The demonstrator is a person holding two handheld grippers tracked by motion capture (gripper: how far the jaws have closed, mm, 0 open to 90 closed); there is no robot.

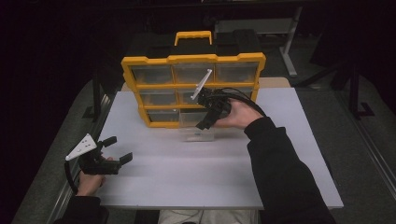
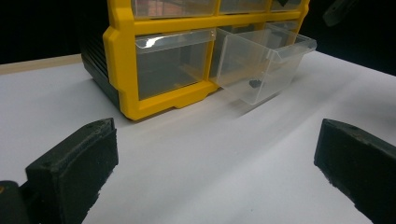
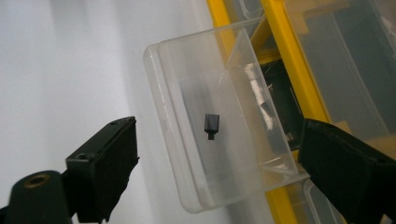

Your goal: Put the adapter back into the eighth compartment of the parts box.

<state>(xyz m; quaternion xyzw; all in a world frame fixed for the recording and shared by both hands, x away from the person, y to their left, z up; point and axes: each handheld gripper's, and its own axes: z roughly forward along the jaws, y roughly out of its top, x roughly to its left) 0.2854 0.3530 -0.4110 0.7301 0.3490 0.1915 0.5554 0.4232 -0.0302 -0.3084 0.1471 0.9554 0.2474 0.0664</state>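
A yellow organizer [image 1: 149, 63] with clear drawers stands upright at the back of the white table [image 1: 154, 182]. Its bottom middle drawer [image 1: 198, 135] is pulled out toward me. In the right gripper view a small black part [image 3: 211, 123] lies loose on the floor of that clear drawer [image 3: 168, 93]. My right gripper [image 1: 205, 122] hangs just above the drawer, pointing down into it, jaws open and apart from the part. My left gripper [image 1: 119, 149] rests low at the table's front left, open and empty. Its own view looks at the drawer [image 2: 275, 51] and the part [image 2: 254, 83].
A black case with a yellow handle [image 1: 193, 36] stands behind the organizer. The other drawers [image 2: 170, 60] in the yellow frame [image 2: 121, 60] are pushed in. A grey table leg [image 1: 290, 44] shows at the back right, and dark floor surrounds the table.
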